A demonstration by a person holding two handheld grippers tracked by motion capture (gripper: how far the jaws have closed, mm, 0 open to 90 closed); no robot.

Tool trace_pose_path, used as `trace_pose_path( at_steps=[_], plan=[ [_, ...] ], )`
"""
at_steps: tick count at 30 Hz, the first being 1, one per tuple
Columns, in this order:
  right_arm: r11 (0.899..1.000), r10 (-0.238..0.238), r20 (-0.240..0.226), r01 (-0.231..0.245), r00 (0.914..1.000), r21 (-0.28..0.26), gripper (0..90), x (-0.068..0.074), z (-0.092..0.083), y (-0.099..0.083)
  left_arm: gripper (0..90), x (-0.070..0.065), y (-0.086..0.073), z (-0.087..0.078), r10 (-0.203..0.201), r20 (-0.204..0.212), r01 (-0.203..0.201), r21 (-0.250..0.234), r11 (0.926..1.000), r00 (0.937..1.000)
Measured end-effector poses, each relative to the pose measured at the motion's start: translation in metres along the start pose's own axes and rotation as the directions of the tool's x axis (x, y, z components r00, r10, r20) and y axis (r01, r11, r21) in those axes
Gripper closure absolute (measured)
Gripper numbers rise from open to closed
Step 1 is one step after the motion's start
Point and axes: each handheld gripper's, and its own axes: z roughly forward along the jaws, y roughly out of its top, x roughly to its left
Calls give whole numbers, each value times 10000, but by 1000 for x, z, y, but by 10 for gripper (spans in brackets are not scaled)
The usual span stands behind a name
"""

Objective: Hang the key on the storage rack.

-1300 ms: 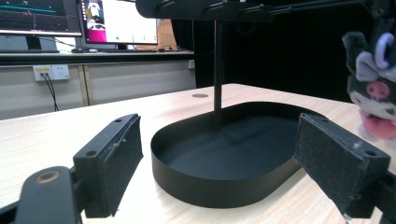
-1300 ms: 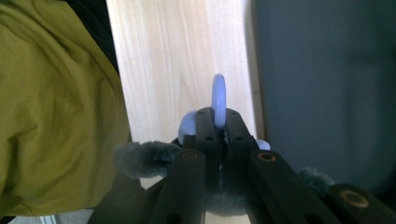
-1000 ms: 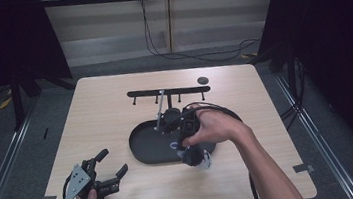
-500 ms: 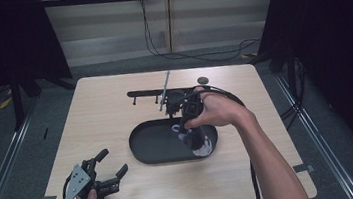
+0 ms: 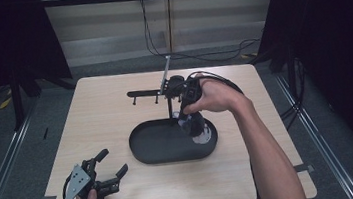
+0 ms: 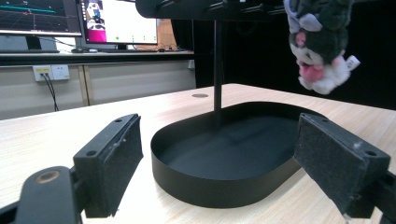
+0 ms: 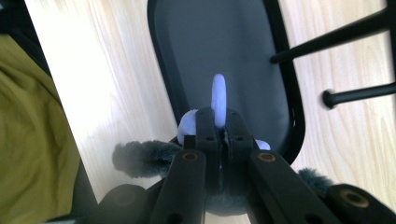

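One plush toy (image 5: pixel 193 123) was counted, held off the table by the right gripper (image 7: pixel 218 122), whose jaws were clenched on the toy's pale loop (image 7: pixel 218 99); in the high view the toy hung above the right end of the black oval tray (image 5: pixel 145 152), below the stand's crossbar (image 5: pixel 144 92). One stand was present, its single upright post (image 6: pixel 217 74) rising from inside the tray, and the left gripper view showed the toy (image 6: pixel 320 44) dangling close under the crossbar (image 6: pixel 205 7), upside down as far as could be told. The work in hand was judged to be hanging the toy on the stand: the lift out of the tray appeared done, while the loop was not yet on any peg (image 7: pixel 359 94), so the hooking and the release remained. Two grippers were counted. The left gripper (image 5: pixel 106 167) rested near the front left corner of the table (image 5: pixel 91 119), jaws spread wide and holding nothing, well apart from the tray. One small dark disc (image 6: pixel 200 95) lay on the table beyond the tray
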Motion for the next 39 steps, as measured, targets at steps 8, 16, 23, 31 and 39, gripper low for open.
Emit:
trace_pose_path(
  at_steps=[8, 16, 23, 31, 39],
  plan=[
    [9995, 267, -8, -267, 9996, 183, 872, -10, -1, 3, 151, 0, 0, 0, -55, 0, 55, 4, 10000, 10000],
    [9977, 590, 44, -591, 9982, 326, 872, -25, -1, 6, 152, -1, 0, 0, -88, -14, 88, -65, 9999, 10000],
    [9945, 901, 24, -901, 9959, 531, 872, -36, -1, 5, 152, -1, 0, 1, -176, -30, 176, -150, 9997, 9998],
    [9908, 1209, -14, -1206, 9927, 617, 872, -48, 0, 3, 151, 0, 0, 0, -68, -20, 68, -71, 10000, 10000],
    [9925, 1141, -196, -1131, 9933, 474, 869, -58, 7, 4, 151, -1, 0, 1, -59, -51, 59, -89, 9999, 10000]
  ],
)
